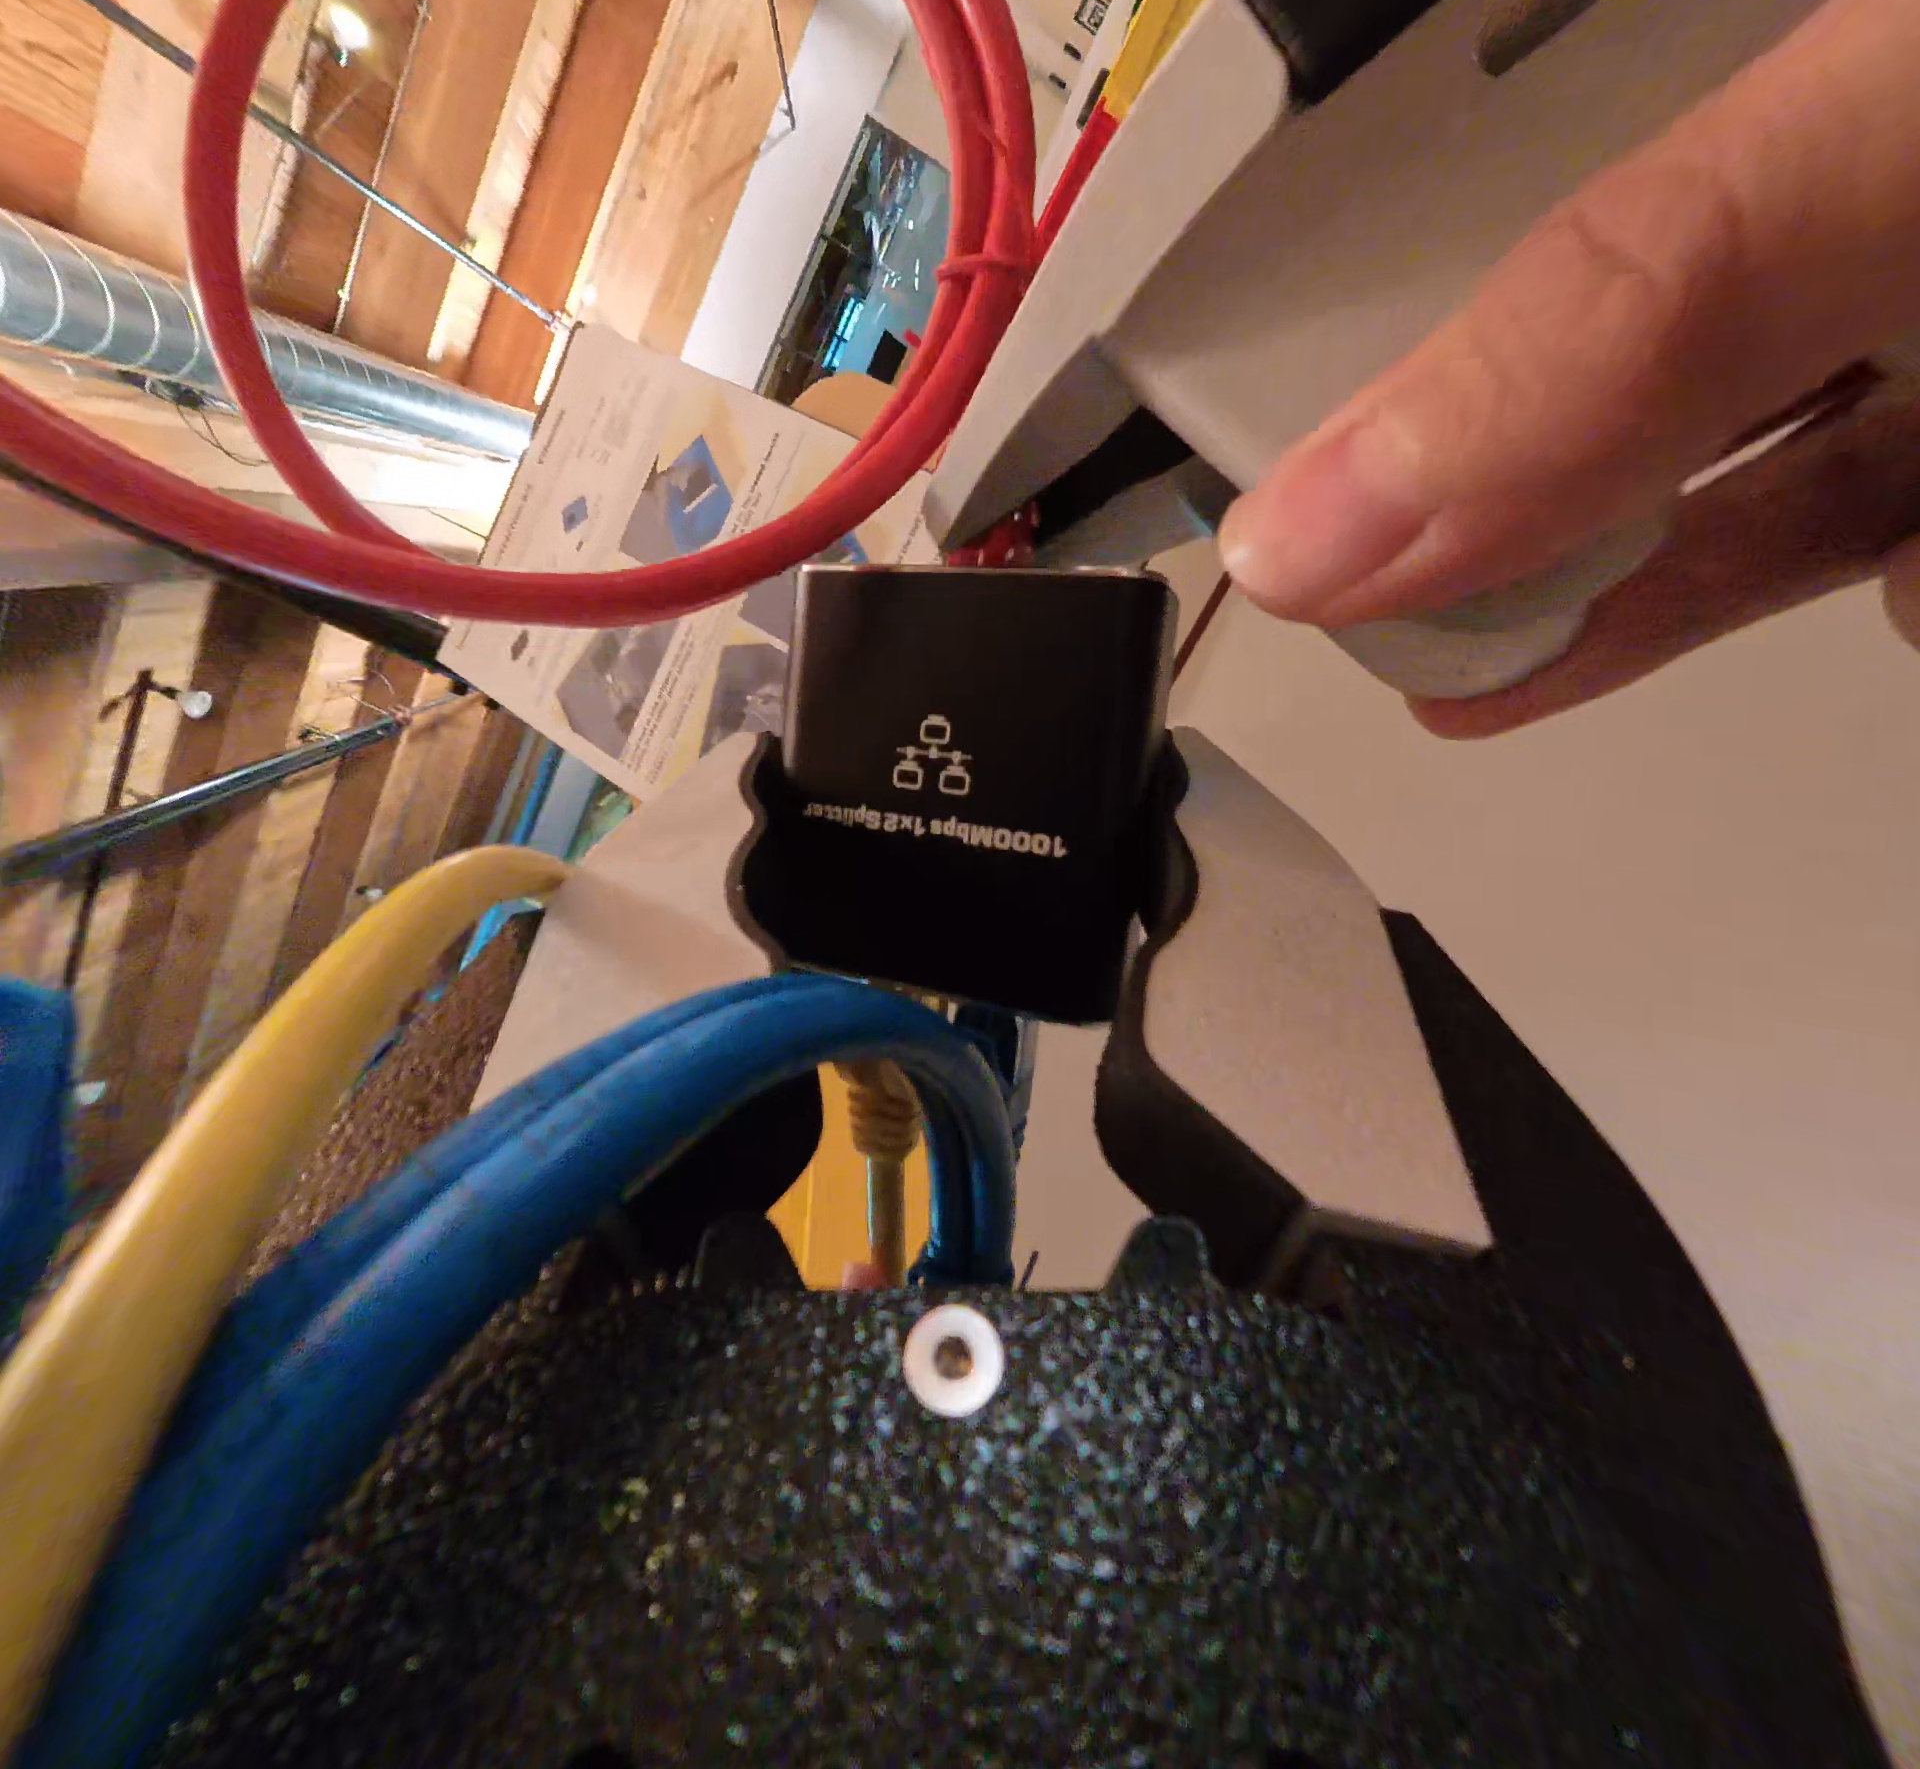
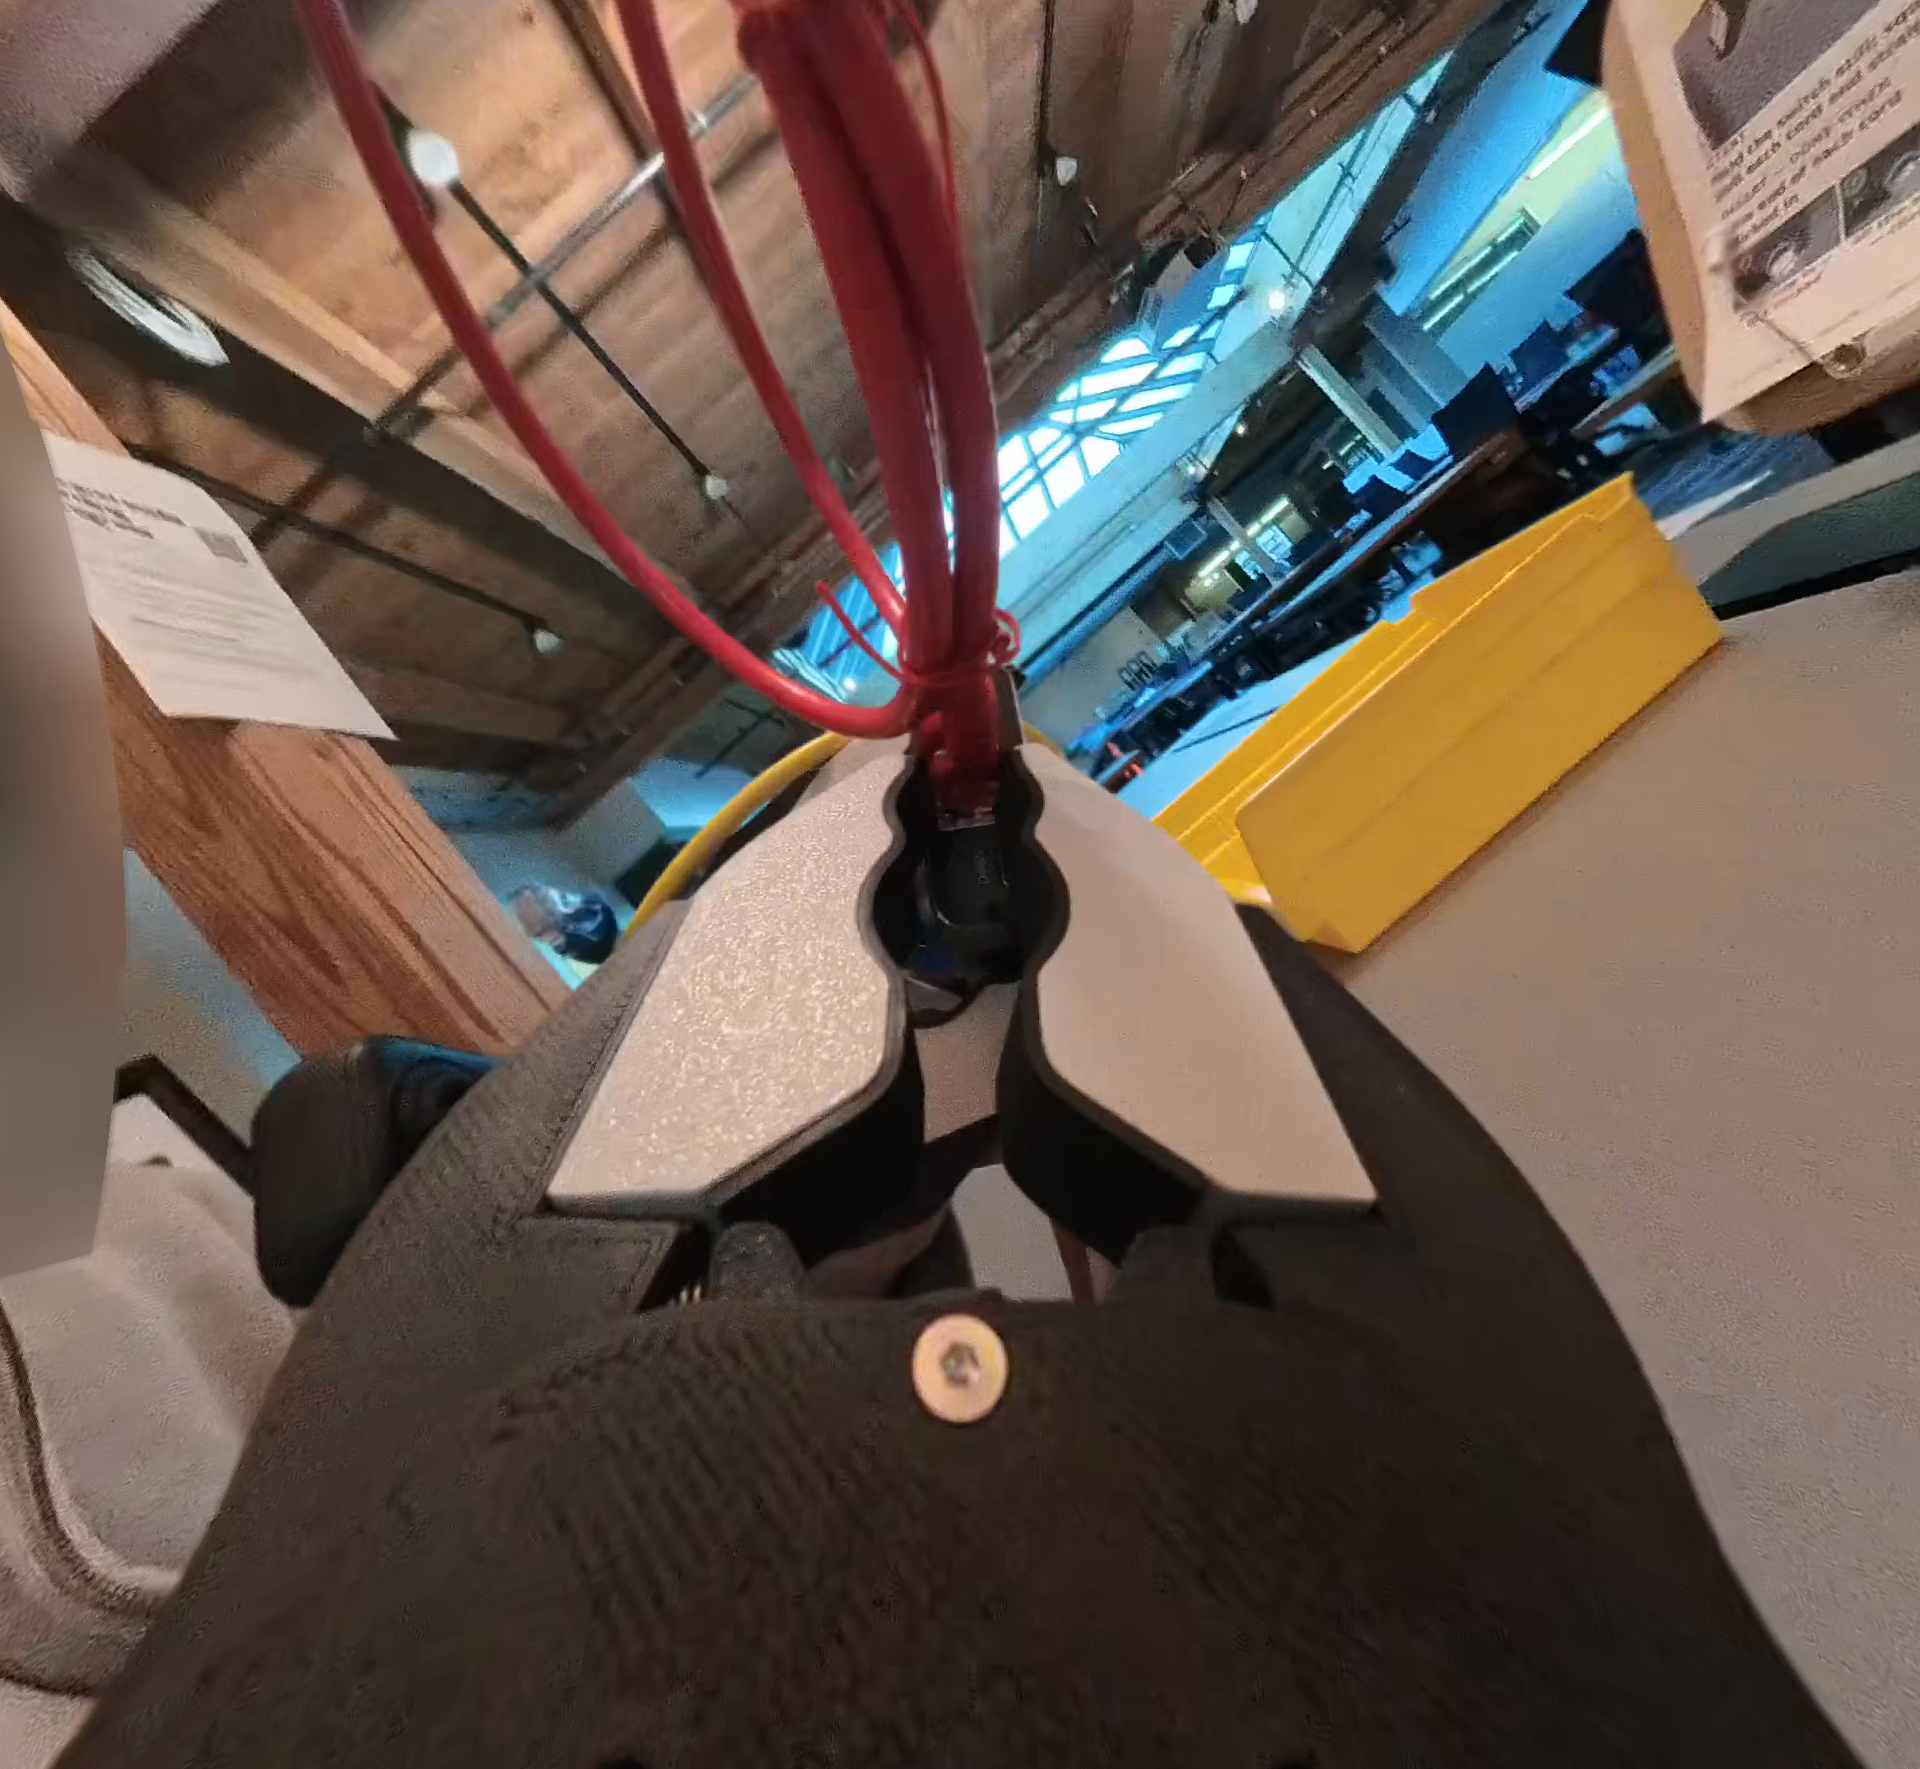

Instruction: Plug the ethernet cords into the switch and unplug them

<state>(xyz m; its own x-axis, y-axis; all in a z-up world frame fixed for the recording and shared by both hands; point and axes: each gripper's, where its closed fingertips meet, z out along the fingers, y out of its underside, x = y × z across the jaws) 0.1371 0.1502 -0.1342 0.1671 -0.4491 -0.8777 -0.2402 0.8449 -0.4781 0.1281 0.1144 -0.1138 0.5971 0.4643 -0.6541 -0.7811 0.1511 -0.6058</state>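
My left gripper (image 1: 961, 872) is clamping the black switch (image 1: 971, 784) by its two sides, jaws spread only to the box's width, holding it up off the table. Blue cord (image 1: 582, 1106) and yellow cord (image 1: 883, 1122) are sitting plugged into its near end and looping back past the fingers. My right gripper (image 2: 961, 789) is pinching the plug end of the red cord (image 2: 883, 285), jaws nearly closed around it; in the left wrist view that plug is meeting the switch's far end, though I cannot tell if it is seated. The red coil is hanging bundled with ties. A yellow bin (image 2: 1455, 732) is sitting on the grey table (image 2: 1662, 1096).
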